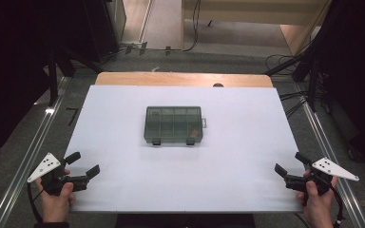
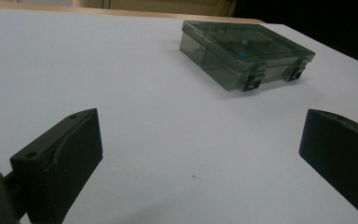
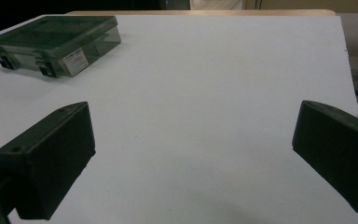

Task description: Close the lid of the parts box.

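A smoky translucent compartment box [image 1: 174,125] lies shut in the middle of the white table sheet [image 1: 237,142], its two black latches toward me. The box [image 2: 242,53] sits far ahead in the left gripper view, something small and blue inside it. A white label shows on the box's [image 3: 56,42] end in the right gripper view. My left gripper [image 1: 83,164] rests open at the sheet's near left corner, nothing between its jaws. Near the right corner my right gripper [image 1: 291,164] is open and holds nothing. Both are far from the box.
The wooden table edge [image 1: 185,79] shows beyond the sheet. Metal rails [image 1: 33,152] run along both sides of the table. Cables [image 1: 294,102] lie on the floor at the right, and dark stands and equipment stand at the back corners.
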Available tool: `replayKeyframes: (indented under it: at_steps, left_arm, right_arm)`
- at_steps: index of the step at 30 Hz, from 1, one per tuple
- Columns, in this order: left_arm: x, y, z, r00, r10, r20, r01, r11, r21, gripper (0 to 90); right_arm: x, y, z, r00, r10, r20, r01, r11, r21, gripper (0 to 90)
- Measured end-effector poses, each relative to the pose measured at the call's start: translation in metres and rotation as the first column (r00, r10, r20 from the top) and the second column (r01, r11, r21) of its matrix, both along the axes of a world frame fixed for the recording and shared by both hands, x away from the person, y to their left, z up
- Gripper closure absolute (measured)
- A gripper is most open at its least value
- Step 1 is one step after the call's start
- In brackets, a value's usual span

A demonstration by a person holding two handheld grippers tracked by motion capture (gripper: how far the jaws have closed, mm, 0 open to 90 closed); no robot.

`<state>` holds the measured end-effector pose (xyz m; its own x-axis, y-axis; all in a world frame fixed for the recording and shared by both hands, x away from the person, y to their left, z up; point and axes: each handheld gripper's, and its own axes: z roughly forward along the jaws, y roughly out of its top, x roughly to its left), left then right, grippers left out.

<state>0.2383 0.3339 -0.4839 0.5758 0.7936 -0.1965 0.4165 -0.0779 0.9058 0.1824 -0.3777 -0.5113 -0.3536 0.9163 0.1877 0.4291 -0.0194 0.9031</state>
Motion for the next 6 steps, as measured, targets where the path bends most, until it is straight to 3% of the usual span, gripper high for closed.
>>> replayKeyframes:
  at_steps: [6]
  left_arm:
    - [0.0011, -0.0036, -0.0009, 1.0000, -0.007, 0.003, 0.007, 0.9999, 0.011, 0.0]
  right_arm:
    - [0.0012, 0.0002, -0.0019, 1.0000, -0.002, -0.003, 0.002, 1.0000, 0.001, 0.0]
